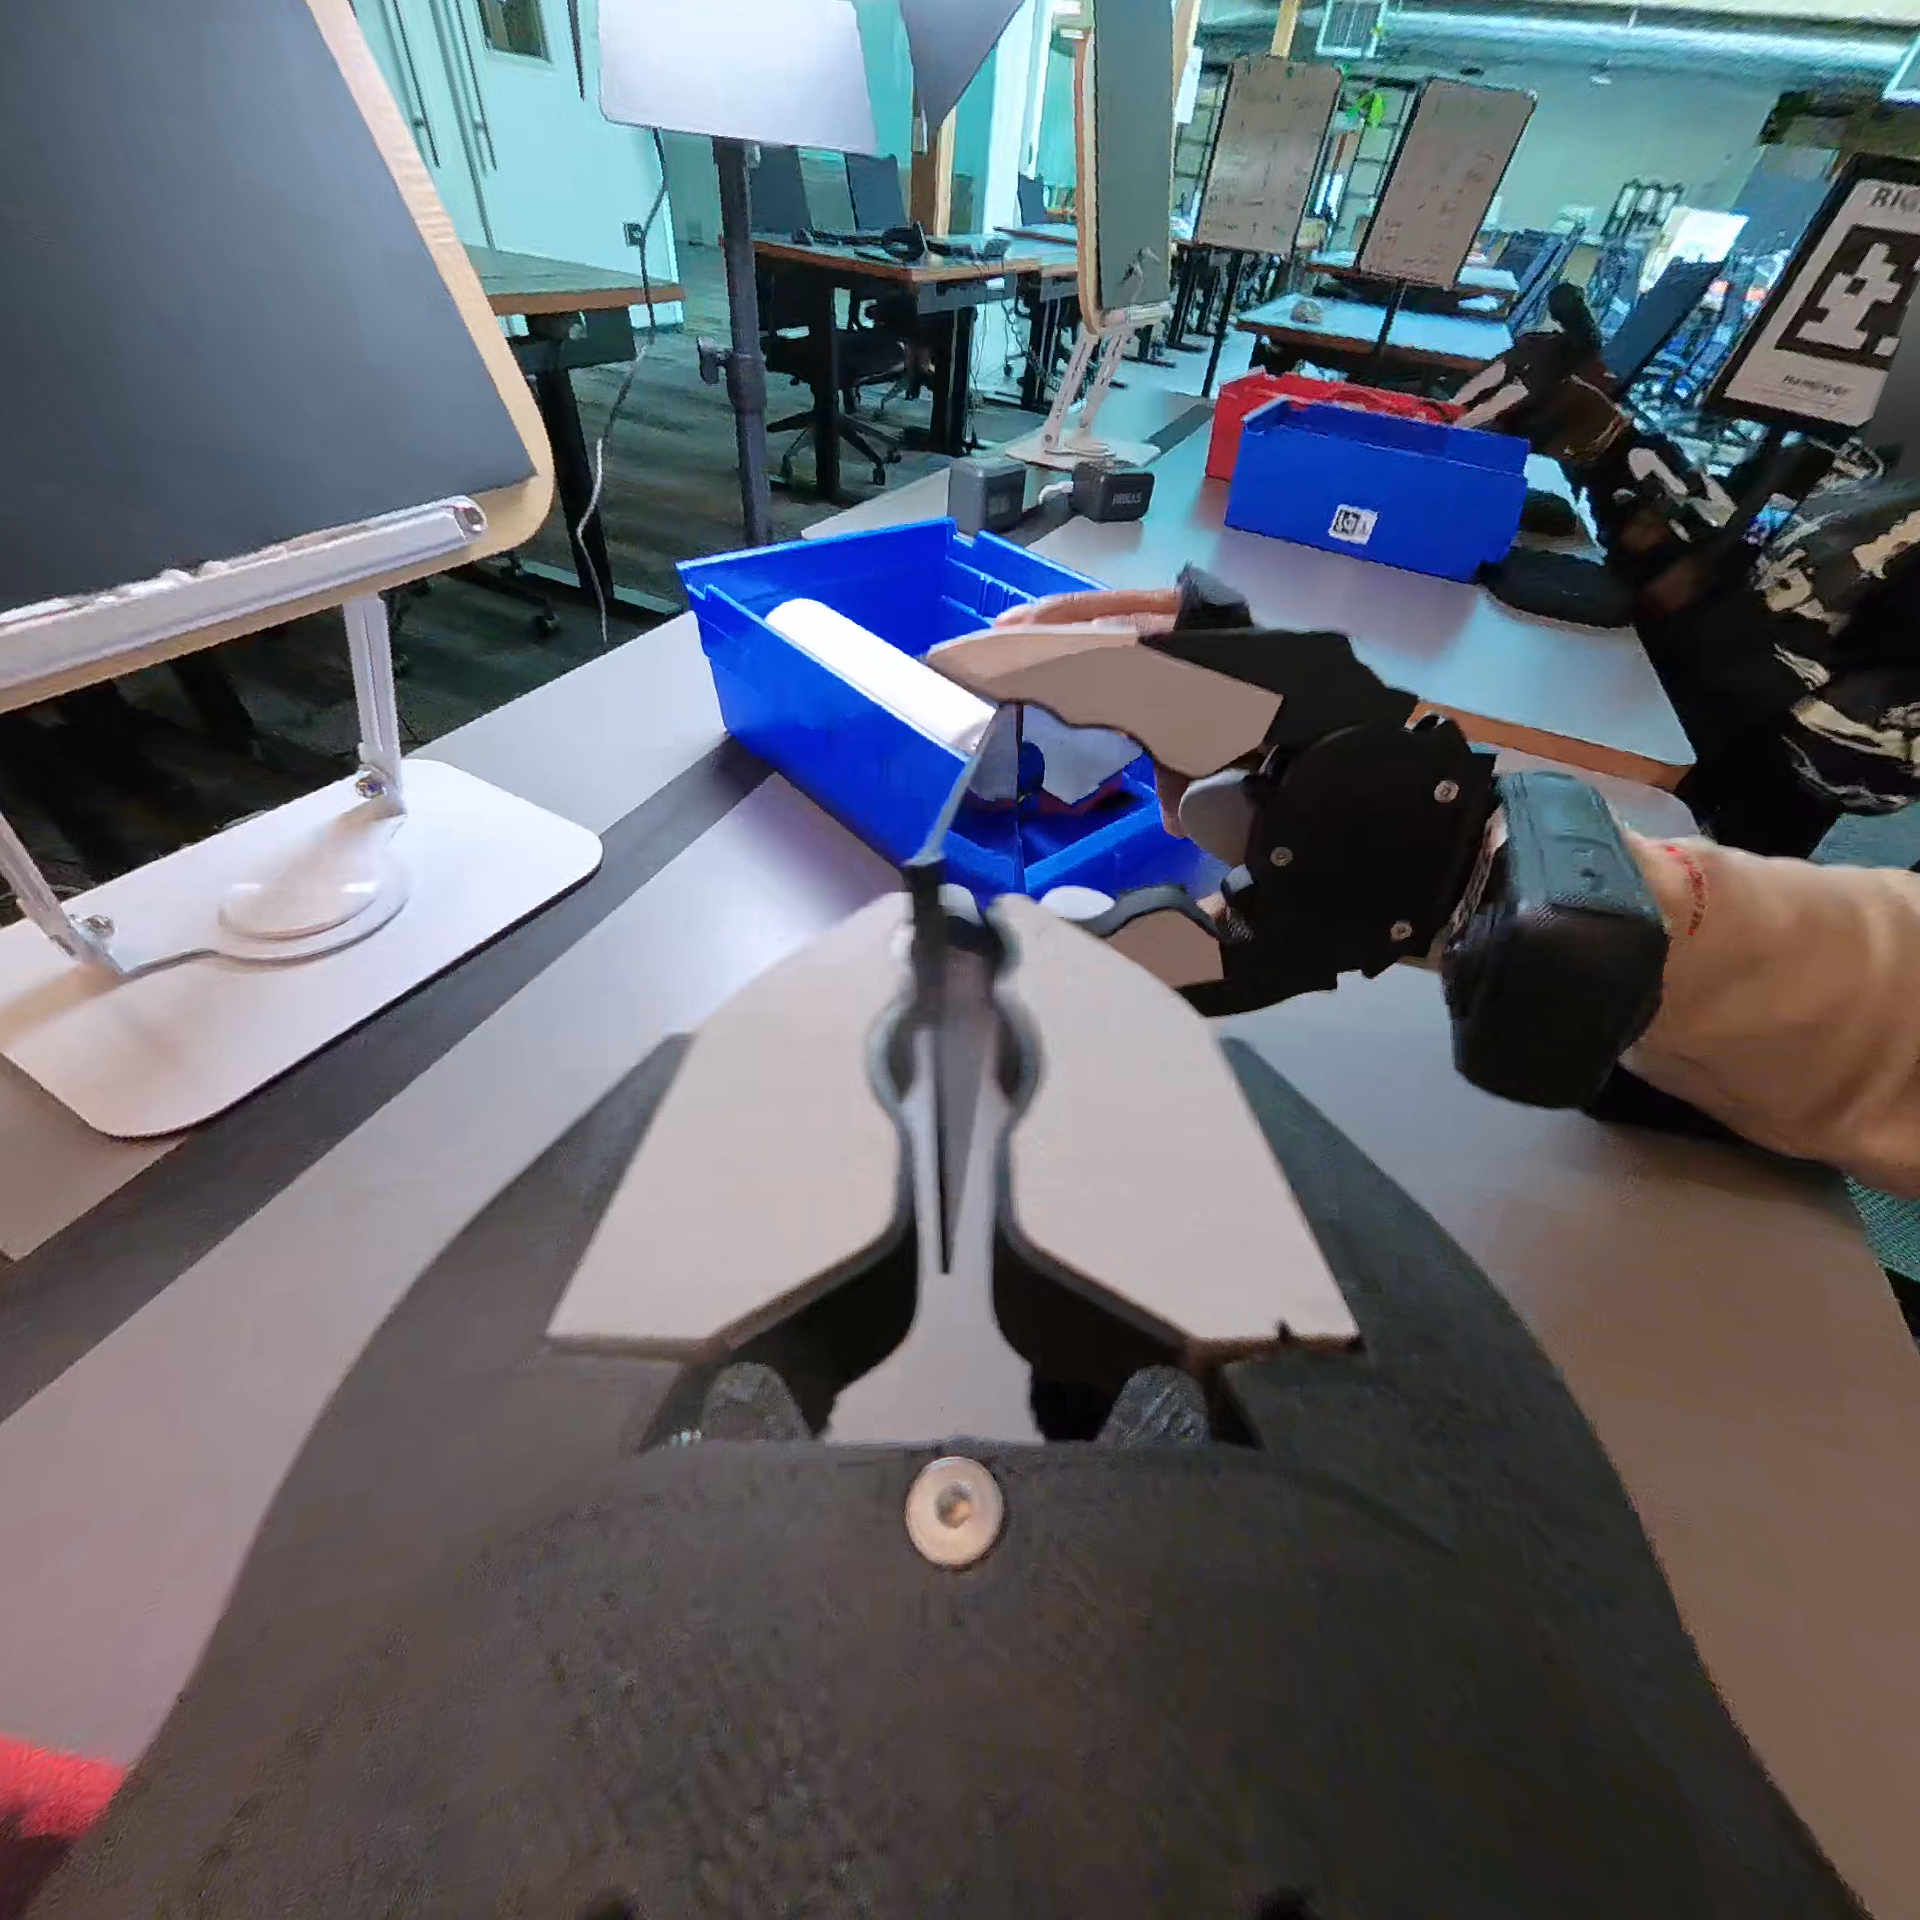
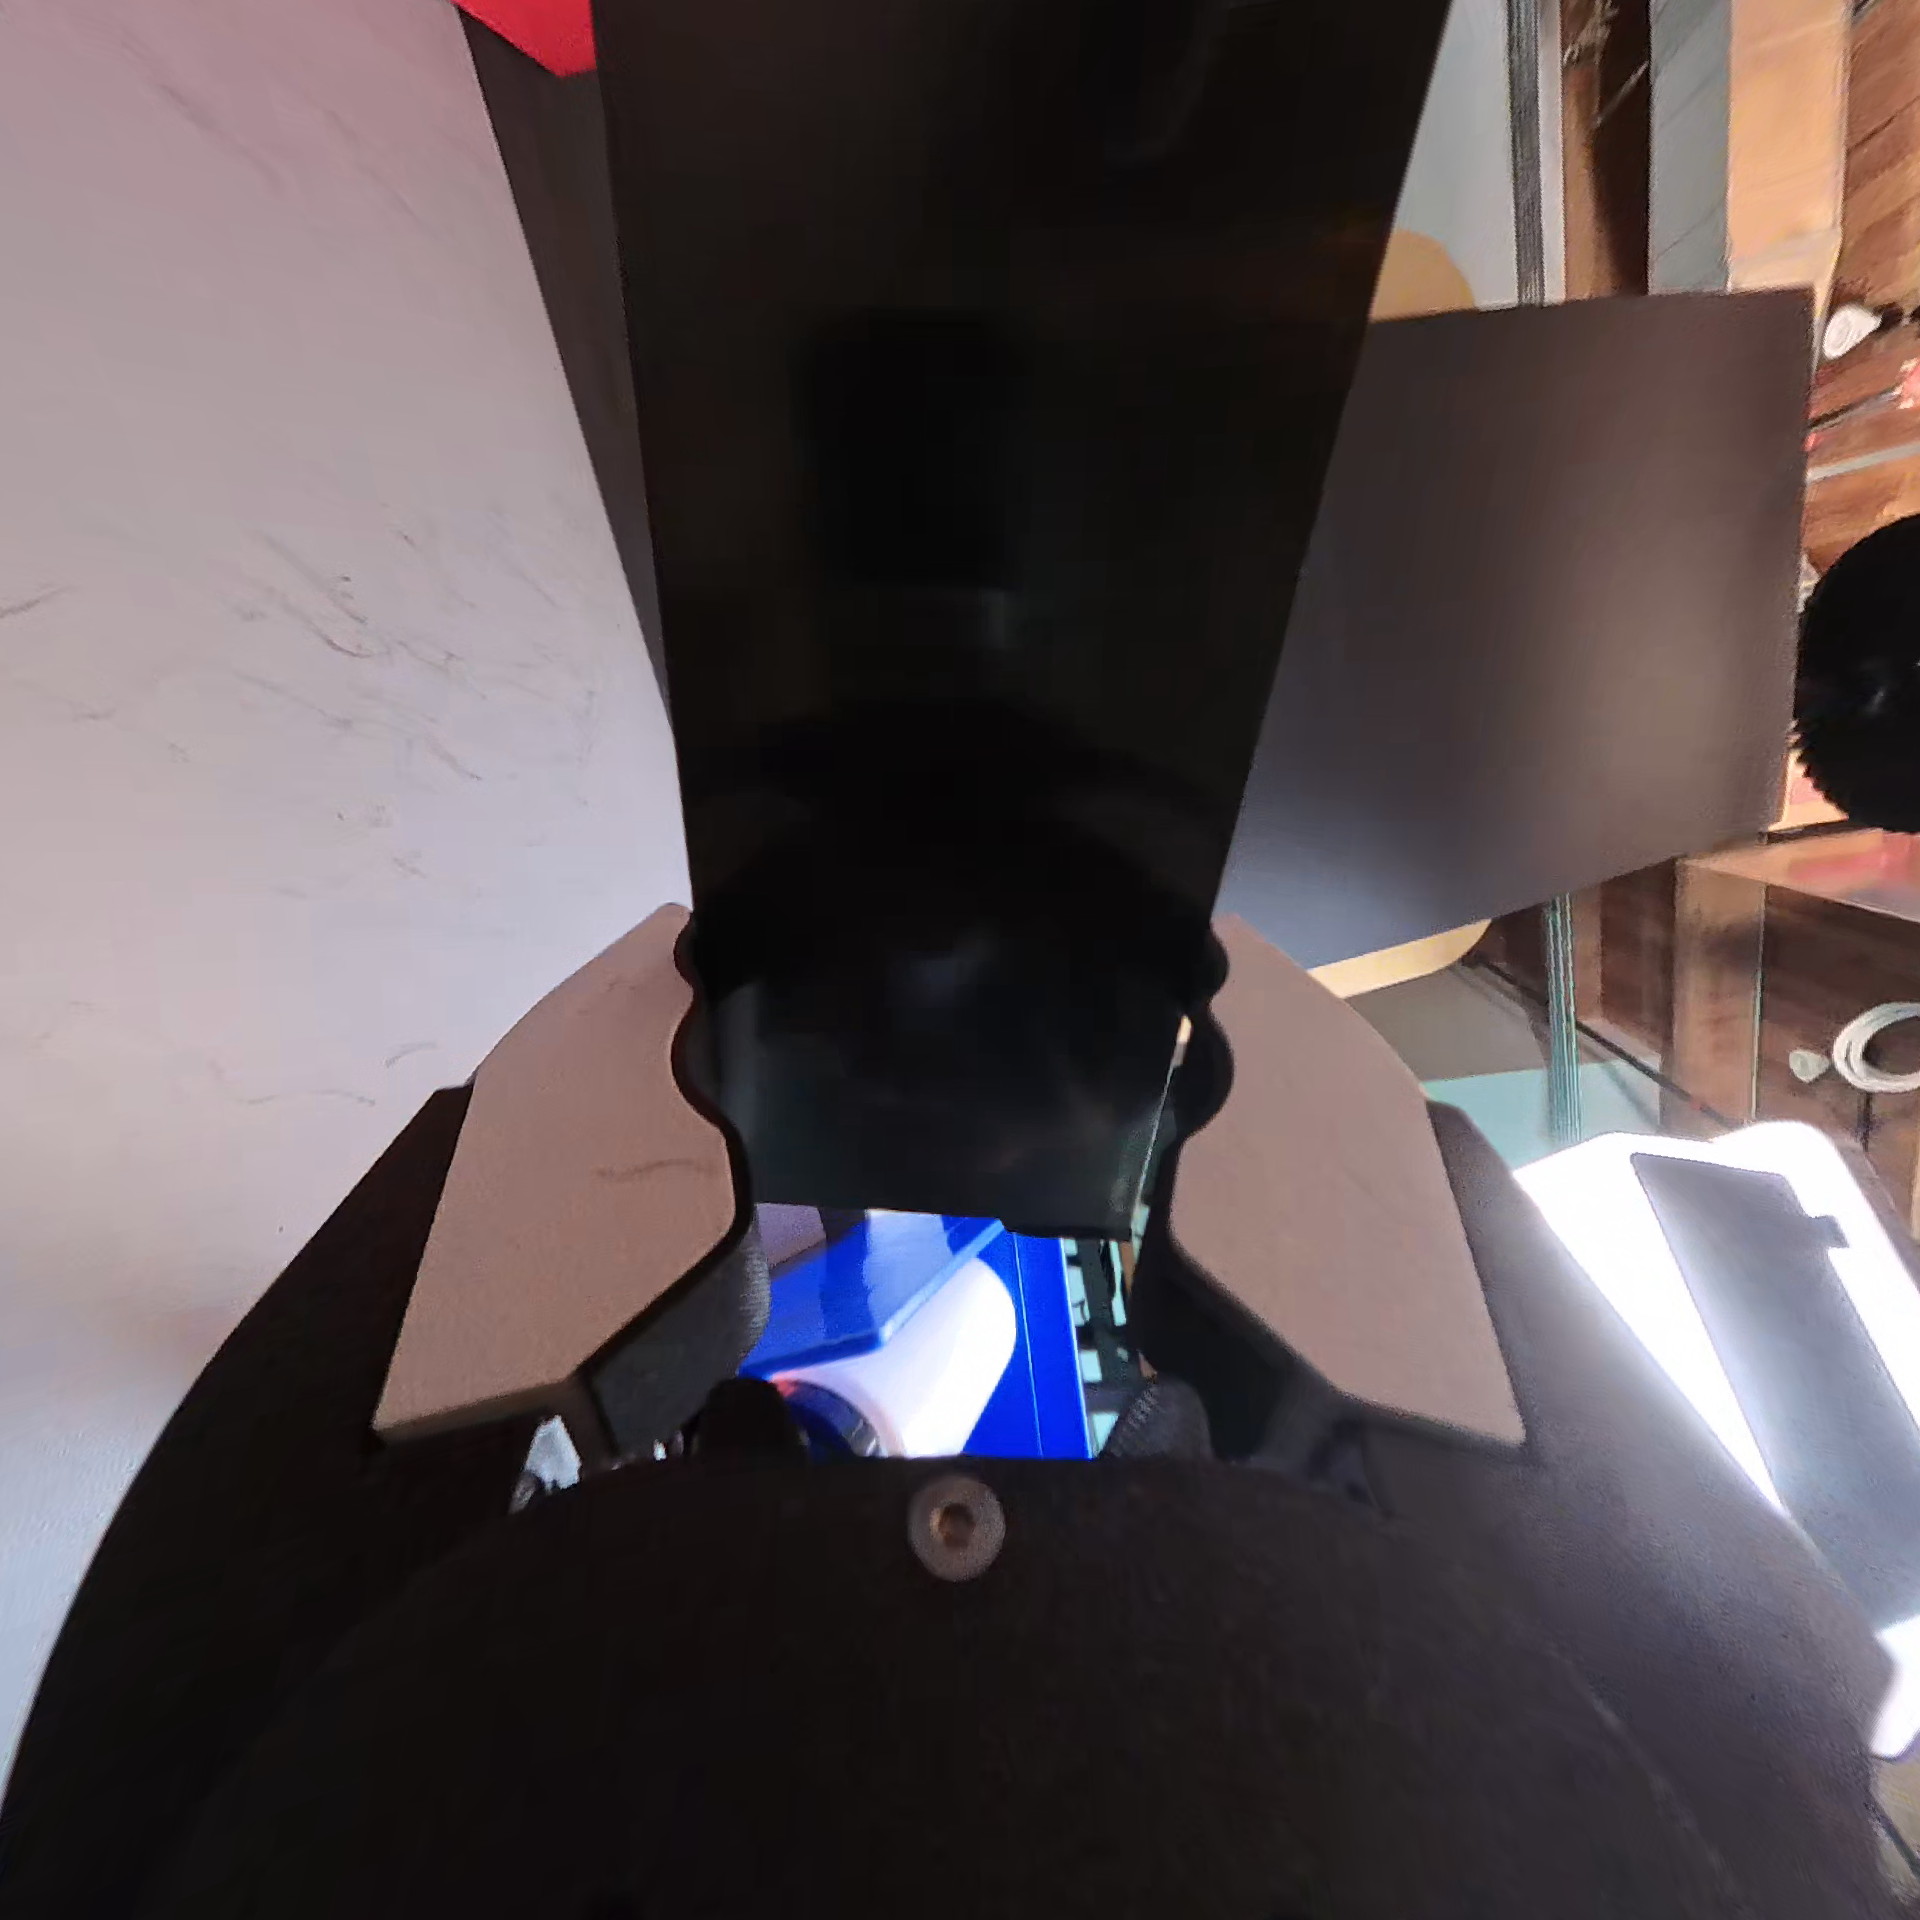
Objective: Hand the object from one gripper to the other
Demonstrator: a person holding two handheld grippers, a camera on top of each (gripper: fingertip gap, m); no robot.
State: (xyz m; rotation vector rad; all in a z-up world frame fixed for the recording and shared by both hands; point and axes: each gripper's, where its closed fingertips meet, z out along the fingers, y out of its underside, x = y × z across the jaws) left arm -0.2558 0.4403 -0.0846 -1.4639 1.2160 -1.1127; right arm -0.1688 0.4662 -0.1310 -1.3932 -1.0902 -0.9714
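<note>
A thin black plate [image 1: 992, 769] stands edge-on in the left wrist view. My left gripper [image 1: 948, 920] is shut on its near end, with its fingers pressed on the two flat faces. My right gripper [image 1: 956, 779] reaches in from the right, one finger above the plate and one below. In the right wrist view the plate [image 2: 987, 520] fills the gap of my right gripper [image 2: 951, 925]. Both fingers touch the plate's side edges. The plate hangs over the grey table, just in front of a blue bin [image 1: 810, 665].
The blue bin holds a white roll [image 1: 883, 665], also visible in the right wrist view [image 2: 956, 1361]. A white stand [image 1: 312, 935] with a dark board is at the left. Another blue bin [image 1: 1371, 488] and a red bin [image 1: 1299, 395] sit at the far right. Some 11 centimeters of space lies between my two pairs of fingers.
</note>
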